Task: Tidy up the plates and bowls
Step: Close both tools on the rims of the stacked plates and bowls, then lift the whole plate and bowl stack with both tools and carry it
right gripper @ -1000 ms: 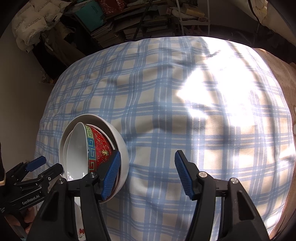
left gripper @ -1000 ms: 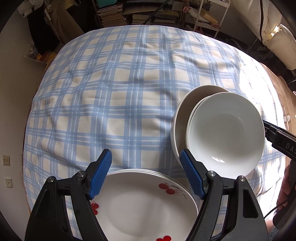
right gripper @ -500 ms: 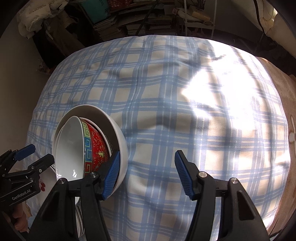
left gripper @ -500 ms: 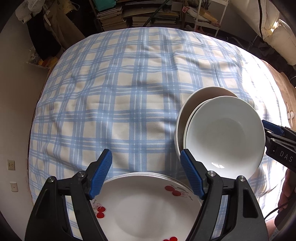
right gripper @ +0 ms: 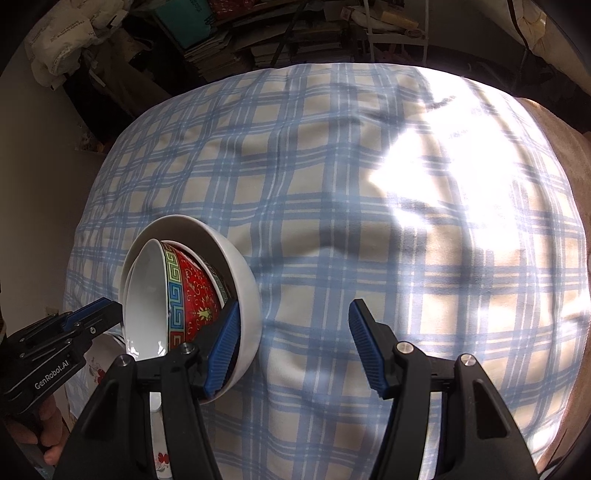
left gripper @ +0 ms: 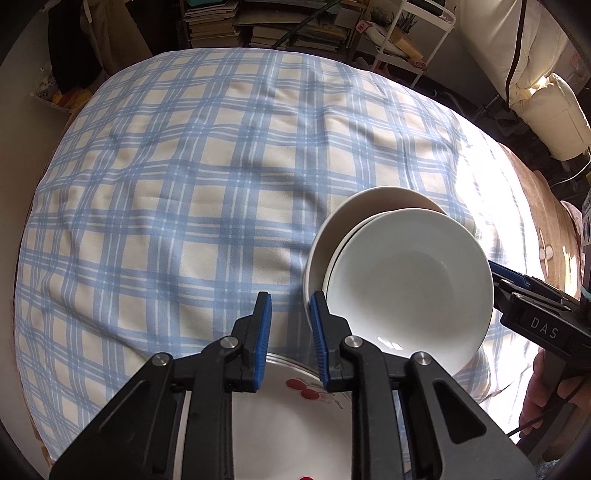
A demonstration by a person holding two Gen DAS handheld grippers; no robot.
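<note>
A stack of white plates with red cherries (left gripper: 295, 417) lies right under my left gripper (left gripper: 288, 325), whose blue pads stand close together with a narrow gap and hold nothing. To its right sit nested bowls: a large white bowl (left gripper: 354, 210) holding a tilted white-lined bowl (left gripper: 410, 295). In the right wrist view that inner bowl is red and patterned outside (right gripper: 192, 295), leaning in the large white bowl (right gripper: 240, 280). My right gripper (right gripper: 291, 339) is open and empty; its left pad sits against the big bowl's outer wall.
A blue and cream plaid cloth (left gripper: 184, 184) covers the round table. Shelves of books (left gripper: 229, 22) and clutter stand behind it. A brown cover (right gripper: 561, 140) shows at the right edge.
My left gripper's jaws have closed from wide open to a narrow gap and risen above the plates. The right gripper stayed open and moved little.
</note>
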